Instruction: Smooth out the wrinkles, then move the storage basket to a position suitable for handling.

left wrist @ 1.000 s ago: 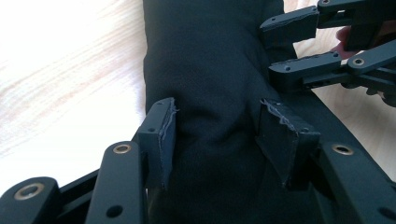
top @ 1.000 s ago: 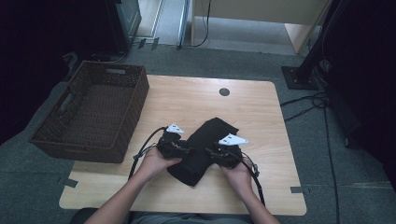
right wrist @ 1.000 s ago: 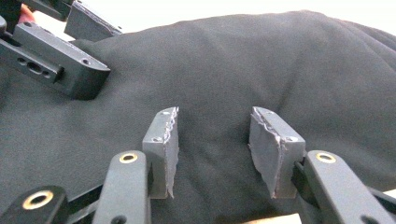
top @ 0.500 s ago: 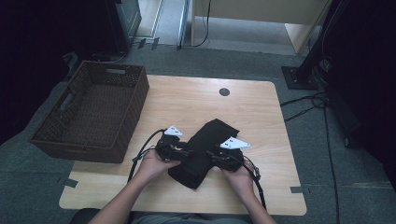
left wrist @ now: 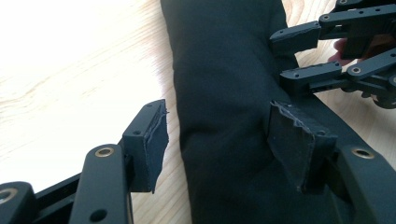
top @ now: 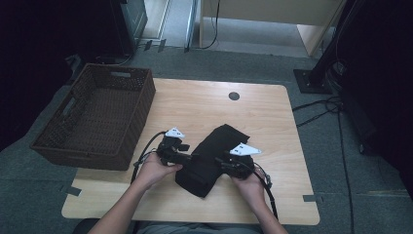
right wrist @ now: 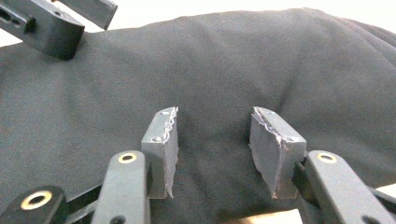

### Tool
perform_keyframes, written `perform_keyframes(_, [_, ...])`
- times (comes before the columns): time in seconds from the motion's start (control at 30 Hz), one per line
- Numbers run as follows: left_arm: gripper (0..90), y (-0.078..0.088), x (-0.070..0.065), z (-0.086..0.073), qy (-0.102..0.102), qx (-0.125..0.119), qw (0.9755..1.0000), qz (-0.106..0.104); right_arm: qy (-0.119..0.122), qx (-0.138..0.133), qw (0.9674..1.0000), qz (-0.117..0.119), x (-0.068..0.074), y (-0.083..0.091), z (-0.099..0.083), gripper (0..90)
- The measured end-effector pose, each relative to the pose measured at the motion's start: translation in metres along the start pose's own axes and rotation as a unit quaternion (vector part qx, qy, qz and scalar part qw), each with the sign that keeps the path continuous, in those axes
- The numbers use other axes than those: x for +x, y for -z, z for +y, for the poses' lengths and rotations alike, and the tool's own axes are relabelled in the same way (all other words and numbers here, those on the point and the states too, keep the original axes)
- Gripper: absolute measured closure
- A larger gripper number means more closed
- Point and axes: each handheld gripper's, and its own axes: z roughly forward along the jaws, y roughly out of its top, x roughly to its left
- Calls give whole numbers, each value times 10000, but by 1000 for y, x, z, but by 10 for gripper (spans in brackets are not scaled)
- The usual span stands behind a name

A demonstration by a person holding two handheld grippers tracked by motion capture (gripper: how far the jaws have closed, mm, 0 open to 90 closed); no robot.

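Near the desk's front edge, the person's two hands hold the tongs against a folded black cloth (top: 212, 155) that lies slantwise at the middle of the desk's front half, its far end pointing toward the right rear corner. The left gripper (top: 191, 157) meets the cloth from its left side; its jaws have just been opening, and in the left gripper view they now stand spread, the cloth (left wrist: 224, 107) between them but the near pad (left wrist: 154, 144) clear of the fabric. That looks like a let-go after a fold or a tuck, so this side of the cloth is probably placed. The right gripper (top: 225, 165) sits on the cloth's right side, jaws partly spread over the fabric (right wrist: 215, 84); whether they pinch a ridge of it I cannot tell. Farther off, a brown basket (top: 126, 78) overhangs the desk's left edge, well apart from the cloth; a likely home for it.
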Motion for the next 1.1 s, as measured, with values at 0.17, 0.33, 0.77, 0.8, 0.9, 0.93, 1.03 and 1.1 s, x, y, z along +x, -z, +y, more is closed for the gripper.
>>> perform_keyframes(0.17, [383,1,8,1,129,35,9999,-53,15,7,10000,-9,0,0,0,520])
perform_keyframes(0.33, [381,6,17,0,173,-42,9998,12,38,-3,10000,-35,1,0,0,520])
perform_keyframes(0.77, [406,15,38,7,414,63,9988,271,110,30,9999,-67,2,-2,1,518])
perform_keyframes(0.8, [406,16,39,9,436,48,9987,251,103,32,9999,-66,2,-2,1,518])
perform_keyframes(0.9, [404,21,41,17,429,16,9987,284,103,28,9999,-70,2,-2,1,518])
perform_keyframes(0.93, [404,23,42,18,452,-3,9986,284,103,11,9999,-74,2,-2,1,518])
perform_keyframes(1.03, [405,29,46,25,535,-55,9982,283,100,19,9999,-70,2,-2,1,518])
perform_keyframes(1.1, [407,33,48,29,584,-47,9977,340,104,21,9999,-67,2,-2,1,518])
